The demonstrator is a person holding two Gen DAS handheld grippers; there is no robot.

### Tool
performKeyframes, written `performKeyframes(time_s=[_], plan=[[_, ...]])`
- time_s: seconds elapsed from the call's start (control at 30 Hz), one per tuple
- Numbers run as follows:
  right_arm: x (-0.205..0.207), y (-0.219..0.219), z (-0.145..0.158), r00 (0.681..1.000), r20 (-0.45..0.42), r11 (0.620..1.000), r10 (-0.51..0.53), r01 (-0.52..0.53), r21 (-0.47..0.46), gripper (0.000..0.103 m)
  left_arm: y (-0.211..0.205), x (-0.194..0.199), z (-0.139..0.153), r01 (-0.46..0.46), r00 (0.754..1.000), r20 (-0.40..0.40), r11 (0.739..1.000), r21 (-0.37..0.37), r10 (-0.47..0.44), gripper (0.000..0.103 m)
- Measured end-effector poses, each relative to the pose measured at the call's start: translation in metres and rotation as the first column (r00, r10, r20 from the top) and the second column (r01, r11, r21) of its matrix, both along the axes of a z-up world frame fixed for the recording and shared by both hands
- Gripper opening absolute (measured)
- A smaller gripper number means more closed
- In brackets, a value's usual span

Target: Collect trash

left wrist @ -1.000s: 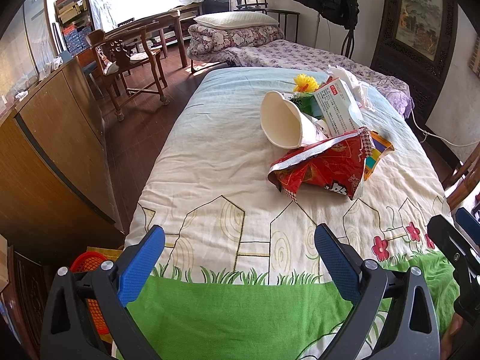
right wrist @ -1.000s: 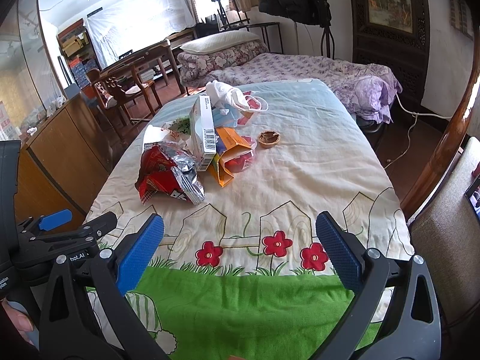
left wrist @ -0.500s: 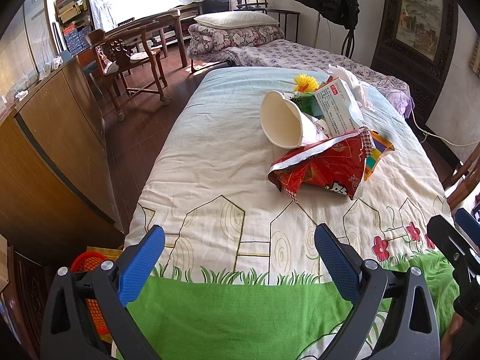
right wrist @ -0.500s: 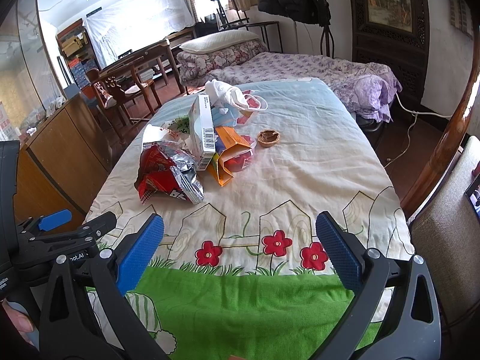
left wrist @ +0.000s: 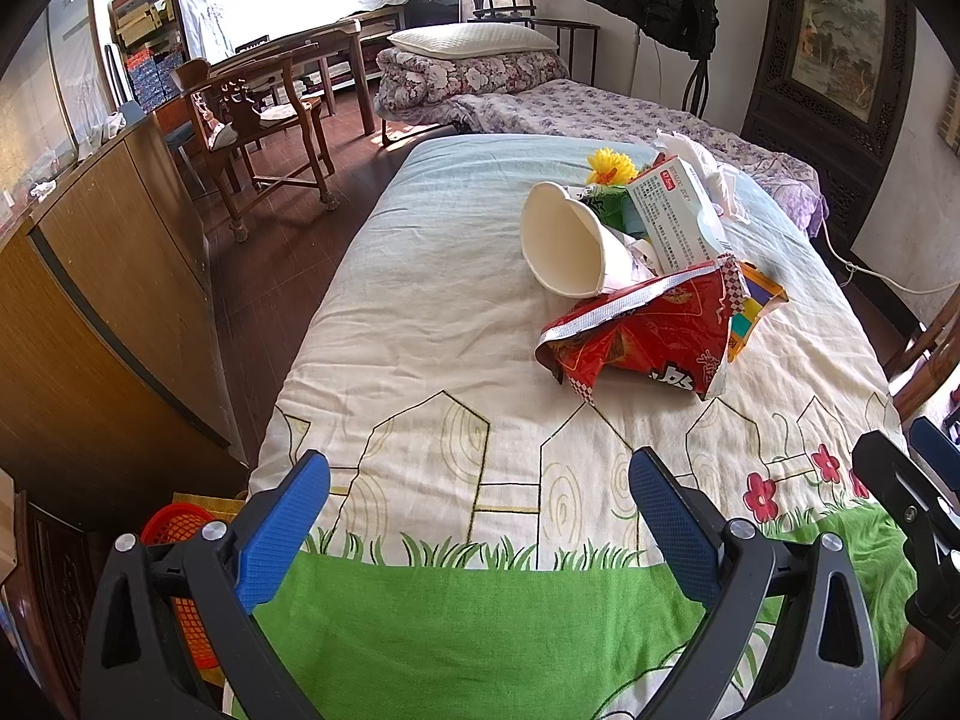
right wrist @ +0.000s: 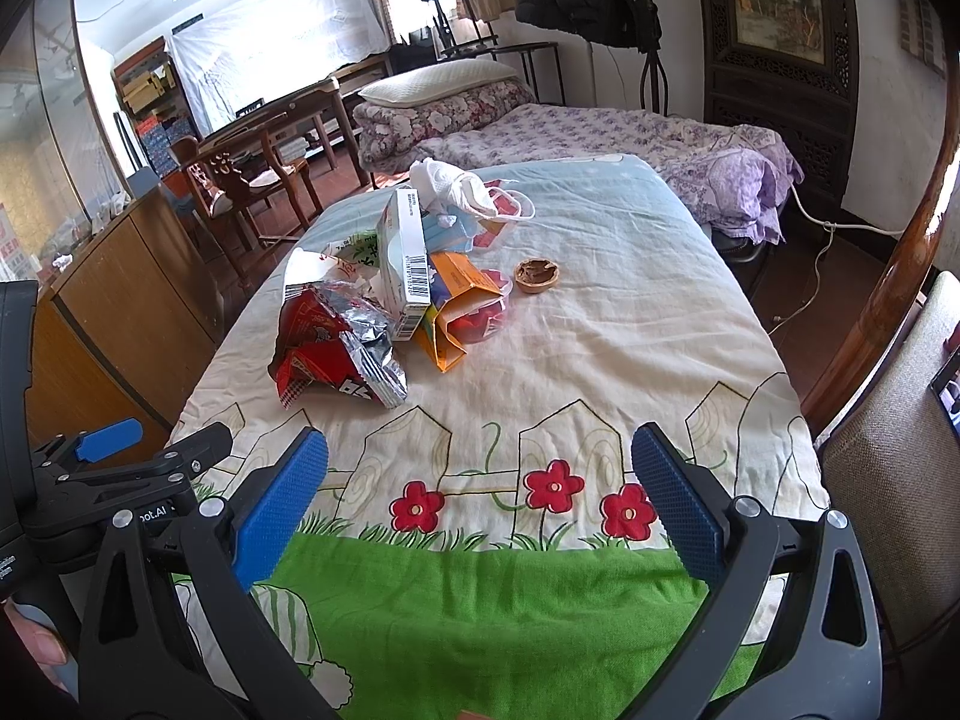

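Plainly, both my left tongs (left wrist: 477, 510) and my right tongs (right wrist: 480, 486) were spread wide and empty above the green near end of the cloth-covered desk (left wrist: 432, 312), well apart from the trash heap in its middle. That heap was the worry: the red snack bag (left wrist: 648, 342), the white paper cone (left wrist: 564, 240) and the printed box (left wrist: 678, 216) leaned on one another, so I judged that tugging the bag could tip the box or roll the cone toward the desk's edge, and crinkly foil might slip from blue pads. Only the left view showed an orange basket (left wrist: 180, 540) low on the floor beside the desk, perhaps the bin, and a yellow flower (left wrist: 611, 163). Only the right view showed a small brown shell-like scrap (right wrist: 538, 274) lying just beside the heap, the orange carton (right wrist: 456, 300), and white crumpled plastic (right wrist: 456, 186).
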State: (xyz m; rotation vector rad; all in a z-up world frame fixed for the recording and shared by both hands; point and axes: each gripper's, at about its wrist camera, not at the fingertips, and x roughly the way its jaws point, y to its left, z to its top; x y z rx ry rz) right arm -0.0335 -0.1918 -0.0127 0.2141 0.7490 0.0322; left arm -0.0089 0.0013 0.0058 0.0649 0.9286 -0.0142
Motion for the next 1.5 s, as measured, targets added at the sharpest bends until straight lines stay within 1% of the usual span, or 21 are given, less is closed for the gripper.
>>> performKeyframes(time_s=[0.53,0.63,0.73,0.83,0.9,0.97,1.07,1.17,1.2,1.27,1.37,1.4,1.43,1.5], plan=[[0.0,0.0,0.0,1.0,-0.001,1.0,-0.001,0.001,0.0,0.097,0.0,0.0,0.0,0.001,1.0,0.0,1.0,-0.001,-0.001,0.097],[0.0,-0.001,0.001,1.0,0.005,1.0,-0.004,0.004,0.006,0.097,0.002,0.001,0.003,0.006,1.0,-0.01,1.0,-0.021,-0.006,0.097],[-0.005,-0.006,0.004,0.999,0.03,1.0,-0.016,0.015,0.025,0.097,0.003,0.003,0.004,0.033,0.999,-0.014,0.998,-0.051,-0.034,0.097],[-0.01,-0.012,0.005,0.997,0.062,0.999,-0.035,0.033,0.032,0.097,-0.001,0.006,0.004,0.08,0.996,-0.042,0.994,-0.073,-0.083,0.097],[-0.007,-0.016,-0.001,0.997,0.056,0.998,-0.046,0.044,0.034,0.097,-0.003,0.009,0.003,0.102,0.993,-0.052,0.991,-0.082,-0.106,0.097],[-0.003,-0.019,-0.004,0.998,0.046,0.998,-0.047,0.045,0.055,0.097,-0.004,0.012,0.005,0.117,0.992,-0.043,0.989,-0.092,-0.122,0.097],[0.003,-0.021,-0.009,0.999,0.018,0.996,-0.044,0.042,0.078,0.097,-0.013,0.018,0.011,0.168,0.986,-0.003,0.985,-0.042,-0.168,0.097],[0.007,-0.023,-0.015,0.999,-0.006,0.994,-0.042,0.042,0.101,0.097,-0.03,0.028,0.012,0.27,0.963,0.004,0.963,0.006,-0.27,0.097],[0.007,-0.023,-0.016,0.999,-0.008,0.993,-0.04,0.04,0.108,0.097,-0.037,0.032,0.01,0.31,0.951,-0.003,0.95,0.031,-0.311,0.097],[0.008,-0.024,-0.017,0.999,-0.011,0.992,-0.038,0.039,0.119,0.097,-0.049,0.038,0.008,0.351,0.935,0.006,0.931,0.099,-0.354,0.097],[0.011,-0.025,-0.019,0.999,-0.028,0.99,-0.035,0.039,0.136,0.097,-0.058,0.047,0.006,0.412,0.91,0.007,0.904,0.113,-0.415,0.096],[0.013,-0.026,-0.02,0.999,-0.035,0.989,-0.036,0.04,0.141,0.097,-0.063,0.051,0.005,0.435,0.898,0.004,0.892,0.123,-0.439,0.091],[0.014,-0.026,-0.021,0.998,-0.043,0.988,-0.035,0.041,0.147,0.097,-0.066,0.055,0.002,0.446,0.893,-0.003,0.883,0.144,-0.45,0.086],[0.016,-0.027,-0.023,0.998,-0.053,0.987,-0.032,0.04,0.153,0.097,-0.074,0.065,-0.005,0.458,0.887,-0.029,0.87,0.185,-0.461,0.08]])
